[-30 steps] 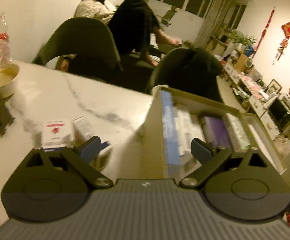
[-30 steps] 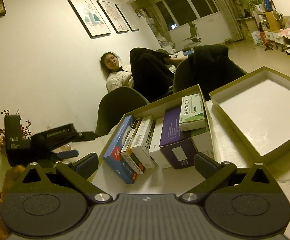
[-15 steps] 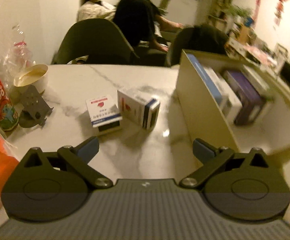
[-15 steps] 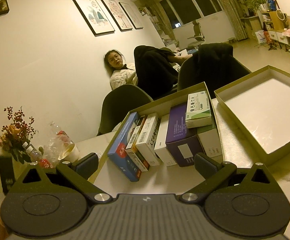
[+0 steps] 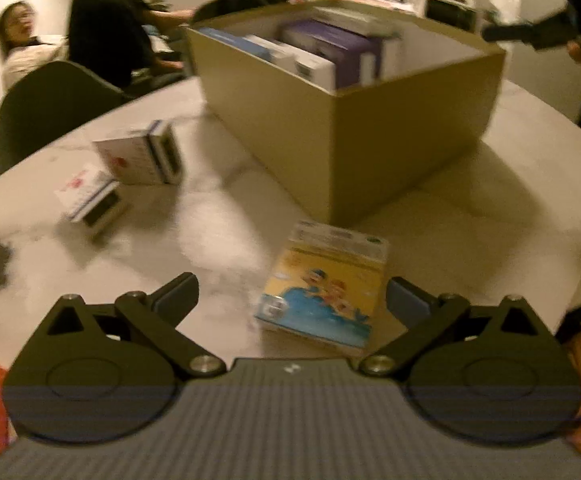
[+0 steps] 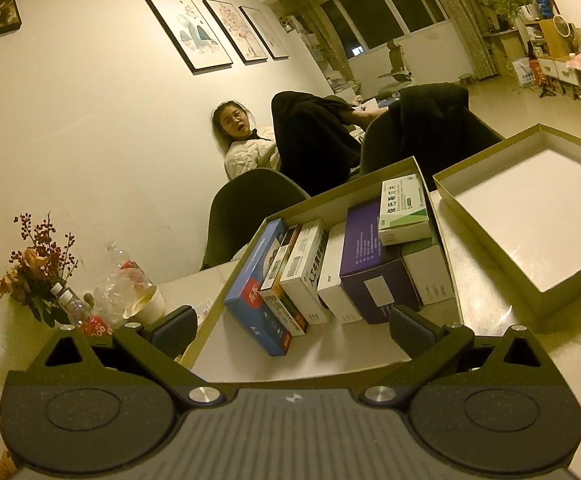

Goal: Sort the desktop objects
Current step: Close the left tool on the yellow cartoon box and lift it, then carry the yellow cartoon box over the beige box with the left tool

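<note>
White marble table (image 5: 226, 216) carried two small white cartons at left: one (image 5: 90, 198) lying flat, the other (image 5: 140, 156) just beside it, nearer the box. L gripper (image 5: 292, 300) hovered low w/ jaws wide apart, empty; yellow-blue carton (image 5: 322, 296) lay flat between the tips, not touched. Tan cardboard box (image 5: 374, 136) stood beyond it, packed w/ upright cartons. R gripper (image 6: 292, 330) hung over that box (image 6: 426, 184), jaws apart, empty; box lid (image 6: 490, 232) lay open-side up at far right.
</note>
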`<action>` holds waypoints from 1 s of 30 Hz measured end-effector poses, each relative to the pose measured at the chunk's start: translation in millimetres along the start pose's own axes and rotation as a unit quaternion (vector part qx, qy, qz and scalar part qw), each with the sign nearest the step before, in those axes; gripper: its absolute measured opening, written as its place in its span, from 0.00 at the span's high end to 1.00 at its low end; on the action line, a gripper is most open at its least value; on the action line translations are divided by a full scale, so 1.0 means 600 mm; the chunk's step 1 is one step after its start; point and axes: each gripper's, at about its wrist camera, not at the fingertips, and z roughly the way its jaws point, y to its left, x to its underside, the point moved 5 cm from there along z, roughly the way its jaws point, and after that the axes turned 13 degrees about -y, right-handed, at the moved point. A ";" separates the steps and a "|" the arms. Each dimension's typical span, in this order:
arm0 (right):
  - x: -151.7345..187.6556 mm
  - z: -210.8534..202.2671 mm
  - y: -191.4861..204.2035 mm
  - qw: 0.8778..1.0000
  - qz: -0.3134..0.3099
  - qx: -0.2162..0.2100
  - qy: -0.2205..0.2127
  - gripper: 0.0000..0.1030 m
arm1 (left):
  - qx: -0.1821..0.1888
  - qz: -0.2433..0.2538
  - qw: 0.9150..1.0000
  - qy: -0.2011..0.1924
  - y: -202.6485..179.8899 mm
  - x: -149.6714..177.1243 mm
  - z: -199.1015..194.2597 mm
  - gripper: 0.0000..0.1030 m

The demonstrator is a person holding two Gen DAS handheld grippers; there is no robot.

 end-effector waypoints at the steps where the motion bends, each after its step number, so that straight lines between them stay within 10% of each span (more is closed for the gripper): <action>1: 0.002 -0.001 0.001 1.000 -0.001 0.000 0.001 0.00 | 0.002 0.005 1.000 0.005 -0.002 0.003 0.006 0.03; 12: 0.005 -0.017 -0.012 1.000 -0.010 0.020 -0.001 0.00 | 0.031 0.006 0.999 0.030 -0.021 0.018 0.042 0.30; 30: -0.009 -0.031 -0.060 0.992 -0.064 0.107 -0.011 0.00 | 0.054 -0.068 0.995 -0.048 -0.067 -0.054 -0.054 0.32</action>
